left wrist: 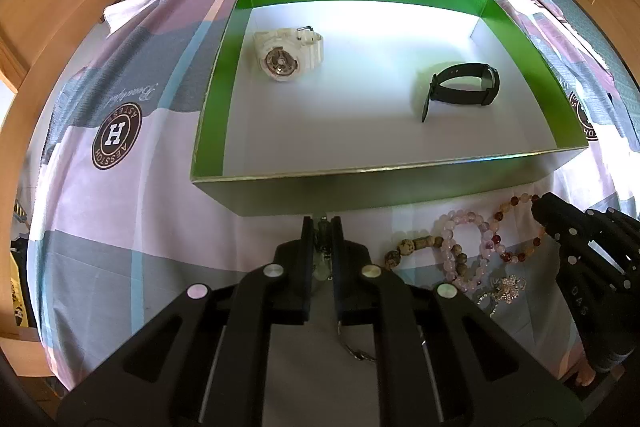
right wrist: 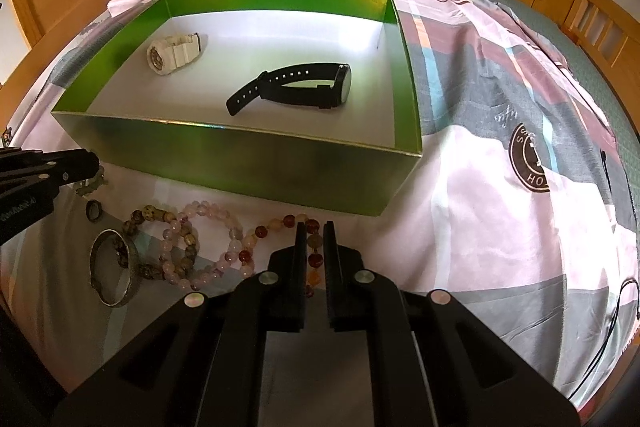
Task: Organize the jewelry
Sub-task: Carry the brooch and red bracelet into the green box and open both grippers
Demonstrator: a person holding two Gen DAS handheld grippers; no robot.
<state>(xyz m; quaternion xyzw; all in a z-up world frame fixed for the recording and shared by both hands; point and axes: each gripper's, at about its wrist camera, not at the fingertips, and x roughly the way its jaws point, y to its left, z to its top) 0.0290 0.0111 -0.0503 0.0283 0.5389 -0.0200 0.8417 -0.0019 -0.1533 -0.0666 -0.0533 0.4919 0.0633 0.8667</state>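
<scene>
Green-walled cardboard box (left wrist: 520, 39) with a white floor already holds a white plastic watch (left wrist: 282, 53) and a black strap watch (left wrist: 464, 87). Against its near wall, my left gripper (left wrist: 322, 227) pinches a small metal trinket; my right gripper (right wrist: 314, 233) clamps the amber-and-red bead bracelet (right wrist: 280, 223). I judge both pickups made; next, lift over that wall and release inside.

Two watches (left wrist: 282, 53) in green box (left wrist: 400, 187)

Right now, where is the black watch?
The black watch lies inside the green box, on its right half in both views, apart from the white watch at the far left.
</scene>
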